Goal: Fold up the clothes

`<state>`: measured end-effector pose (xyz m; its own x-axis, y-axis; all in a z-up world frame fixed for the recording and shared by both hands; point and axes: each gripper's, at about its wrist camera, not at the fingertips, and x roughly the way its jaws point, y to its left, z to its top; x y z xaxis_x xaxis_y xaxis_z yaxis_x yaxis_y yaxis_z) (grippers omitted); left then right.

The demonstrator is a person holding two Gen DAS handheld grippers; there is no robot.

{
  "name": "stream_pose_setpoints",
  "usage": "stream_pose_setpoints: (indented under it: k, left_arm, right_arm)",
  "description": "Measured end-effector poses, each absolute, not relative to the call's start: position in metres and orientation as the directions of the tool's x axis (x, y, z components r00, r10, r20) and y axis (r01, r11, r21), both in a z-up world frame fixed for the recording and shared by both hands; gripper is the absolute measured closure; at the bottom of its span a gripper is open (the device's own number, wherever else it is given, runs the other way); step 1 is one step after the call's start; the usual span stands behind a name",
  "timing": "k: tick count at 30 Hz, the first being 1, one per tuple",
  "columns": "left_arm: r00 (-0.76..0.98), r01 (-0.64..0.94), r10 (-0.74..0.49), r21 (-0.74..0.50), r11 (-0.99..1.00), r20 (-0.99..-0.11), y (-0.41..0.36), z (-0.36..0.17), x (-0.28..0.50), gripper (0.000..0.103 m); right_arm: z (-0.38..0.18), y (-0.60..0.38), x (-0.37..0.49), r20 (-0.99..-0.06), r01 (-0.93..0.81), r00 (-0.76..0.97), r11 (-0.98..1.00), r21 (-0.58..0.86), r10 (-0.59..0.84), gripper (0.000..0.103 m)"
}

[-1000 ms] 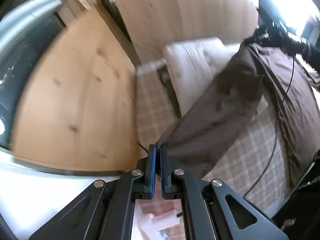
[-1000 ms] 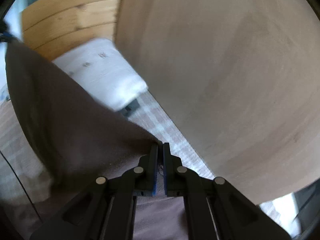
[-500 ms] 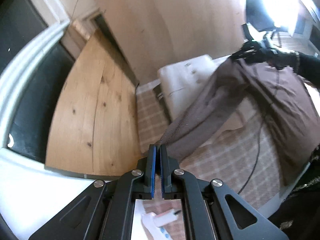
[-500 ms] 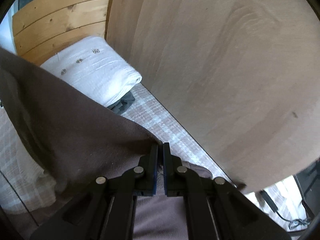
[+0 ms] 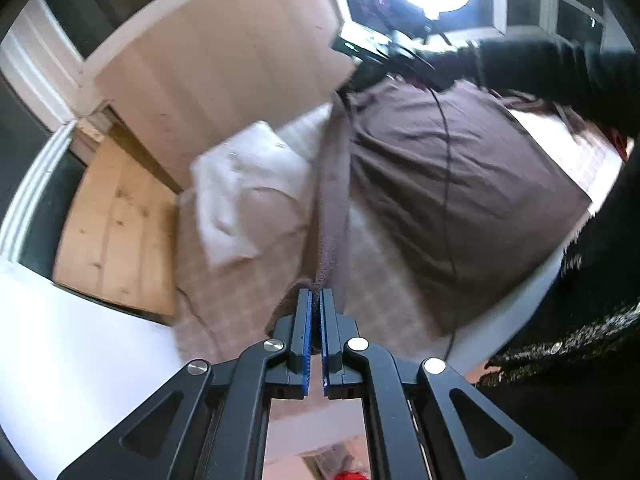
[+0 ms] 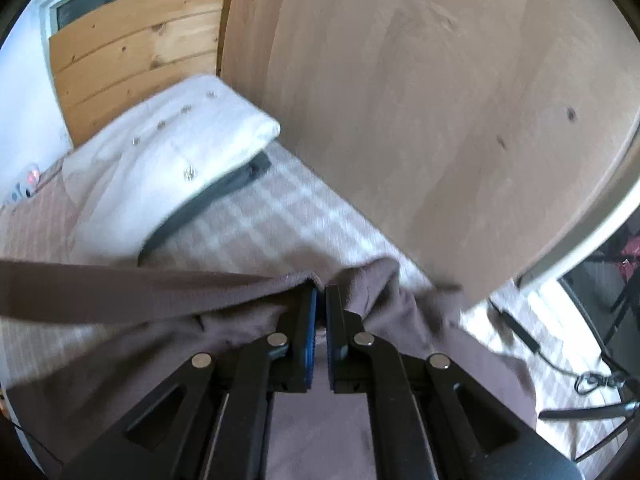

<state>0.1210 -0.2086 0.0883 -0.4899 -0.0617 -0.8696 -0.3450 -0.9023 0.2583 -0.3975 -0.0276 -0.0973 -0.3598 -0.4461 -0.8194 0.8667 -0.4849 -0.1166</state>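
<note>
Brown garment hung stretched over the checked bed w/ left gripper clamped on one corner, right gripper clamped on another; white folded pile lay beside it.

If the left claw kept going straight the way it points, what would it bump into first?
Probably the checked bedcover, just past the brown garment edge the left claw pinches; depth is unclear.
</note>
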Motion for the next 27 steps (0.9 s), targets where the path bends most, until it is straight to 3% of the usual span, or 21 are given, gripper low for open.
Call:
stream_pose_setpoints:
  k: [3,6,9,10,11,13,16,19,27]
  left_arm:
    - [-0.429,-0.378,0.011,0.169,-0.91,-0.903,-0.164,0.042,0.133,0.099]
    - [-0.297,-0.425,0.072,0.064,-0.903,-0.952,-0.119,-0.021,0.148,0.094]
    - [-0.215,-0.4,0.09,0.004,-0.917,-0.972,-0.1,-0.053,0.169,0.094]
    - [-0.218,-0.36,0.1,-0.015,-0.933,-0.971,-0.105,-0.052,0.174,0.094]
    - [-0.226,-0.316,0.102,-0.026,-0.948,-0.969,-0.112,-0.05,0.178,0.093]
    - [-0.258,-0.215,0.074,-0.017,-0.977,-0.963,-0.131,-0.044,0.181,0.09]
    - [-0.315,-0.084,0.09,-0.067,-0.994,-0.945,-0.162,-0.042,0.171,0.091]
    - [-0.349,-0.012,0.14,-0.145,-0.989,-0.927,-0.176,-0.049,0.151,0.089]
    - [-0.433,-0.122,0.113,-0.066,-0.99,-0.894,-0.151,-0.039,0.052,0.086]
  right_arm:
    - [-0.117,-0.008,-0.391,-0.873,0.883,-0.312,-0.454,-0.121,-0.375,0.094]
    - [-0.14,0.011,-0.378,-0.915,0.884,-0.334,-0.412,-0.222,-0.224,0.091]
    - [-0.128,0.035,-0.364,-0.908,0.884,-0.35,-0.402,-0.24,-0.228,0.09]
    - [-0.119,0.042,-0.361,-0.901,0.88,-0.352,-0.416,-0.227,-0.252,0.083]
    - [-0.108,0.048,-0.359,-0.892,0.878,-0.35,-0.432,-0.206,-0.285,0.07]
    - [-0.093,0.055,-0.356,-0.879,0.876,-0.333,-0.458,-0.154,-0.342,0.059]
    - [-0.082,0.053,-0.346,-0.868,0.881,-0.305,-0.463,-0.101,-0.392,0.059]
    - [-0.086,0.04,-0.332,-0.866,0.89,-0.322,-0.434,-0.139,-0.384,0.059]
    - [-0.103,0.028,-0.368,-0.866,0.815,-0.352,-0.572,-0.097,-0.354,0.059]
